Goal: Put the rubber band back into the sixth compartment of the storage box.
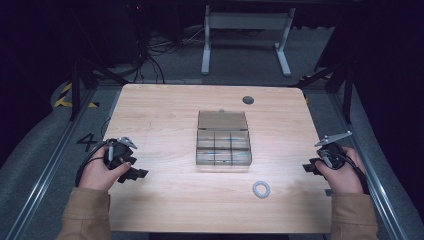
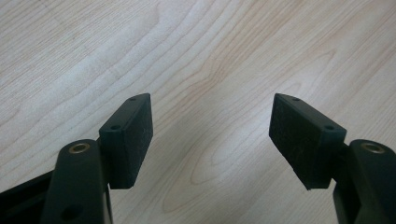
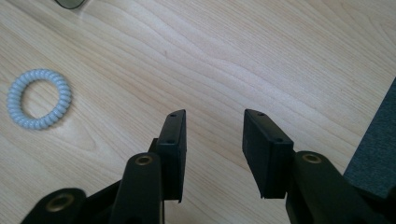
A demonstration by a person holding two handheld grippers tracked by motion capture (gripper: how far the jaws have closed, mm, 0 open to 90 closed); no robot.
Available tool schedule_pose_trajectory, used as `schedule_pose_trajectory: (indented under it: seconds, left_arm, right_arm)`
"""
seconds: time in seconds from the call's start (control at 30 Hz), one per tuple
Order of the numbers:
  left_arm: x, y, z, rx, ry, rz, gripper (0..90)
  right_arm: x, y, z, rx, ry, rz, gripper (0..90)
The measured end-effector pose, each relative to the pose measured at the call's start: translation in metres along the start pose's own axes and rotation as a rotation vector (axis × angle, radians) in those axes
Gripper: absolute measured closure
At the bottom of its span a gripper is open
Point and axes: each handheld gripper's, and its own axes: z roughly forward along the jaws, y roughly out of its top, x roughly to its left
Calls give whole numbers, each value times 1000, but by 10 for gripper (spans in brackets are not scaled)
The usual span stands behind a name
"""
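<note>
Pale grey spiral coil hair tie (image 1: pixel 261 189) lies flat on light wooden tabletop (image 1: pixel 165 110), at 5 o'clock from clear plastic compartment box (image 1: pixel 223 145), lid up. Right gripper (image 3: pixel 212 128) nearest, fingers spread, empty; left gripper (image 2: pixel 210 126) fingers spread wide, empty. Likely next: approach from above, straddle one side of coil, pinch gently.

Tan sleeves (image 1: pixel 85 212) are covering both forearms; black grippers are showing brass rivets (image 2: pixel 79 148), screw holes, trailing black cables

My recording lab.
I work at a wooden table (image 1: pixel 165 107) on grey carpet (image 1: pixel 240 67), ringed by aluminium rails (image 1: pixel 47 167), cables (image 1: pixel 150 55) and hazard tape (image 1: pixel 64 95).
</note>
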Motion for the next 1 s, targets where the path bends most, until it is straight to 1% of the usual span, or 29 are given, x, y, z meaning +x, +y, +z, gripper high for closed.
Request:
schedule_pose_trajectory:
  seconds: [0.07,0.17,0.23,0.27,0.3,0.47,0.53,0.57,0.6,0.63,0.67,0.7,0.77,0.83,1.0]
  left_arm:
    - [-1,0,-1,6,-6,-6,313]
    - [-3,1,-3,-1,-10,-11,311]
    - [-4,1,-6,-5,-15,-11,307]
    - [-5,2,-6,-8,-16,-7,305]
    - [-6,2,-7,-9,-21,-2,302]
    - [-10,4,-8,-7,-27,8,297]
    - [-11,4,-8,-8,-32,12,295]
    - [-11,5,-8,-8,-36,12,294]
    - [-11,5,-8,-7,-40,13,293]
    - [-10,5,-7,-1,-39,17,291]
    - [-10,4,-6,0,-39,11,290]
    - [-9,4,-6,2,-40,11,290]
    - [-9,5,-6,2,-39,10,290]
    - [-10,5,-6,-1,-41,11,289]
    - [-10,6,-5,2,-45,18,288]
  right_arm:
    - [3,1,1,12,0,-18,614]
    - [7,3,1,24,14,-33,600]
    - [10,4,1,63,38,-28,572]
    - [13,4,0,101,52,-27,561]
    - [16,5,-1,111,57,-35,552]
    - [27,11,-8,91,49,-65,501]
    - [30,12,-8,95,62,-58,440]
    - [33,12,-7,103,63,-53,423]
    - [37,13,-8,106,60,-71,423]
    - [41,15,-10,81,60,-78,410]
    - [45,17,-12,63,64,-73,402]
    - [47,18,-13,55,62,-76,392]
    - [52,19,-15,48,67,-88,371]
    - [56,20,-16,42,85,-105,365]
    - [60,22,-12,18,88,-118,310]
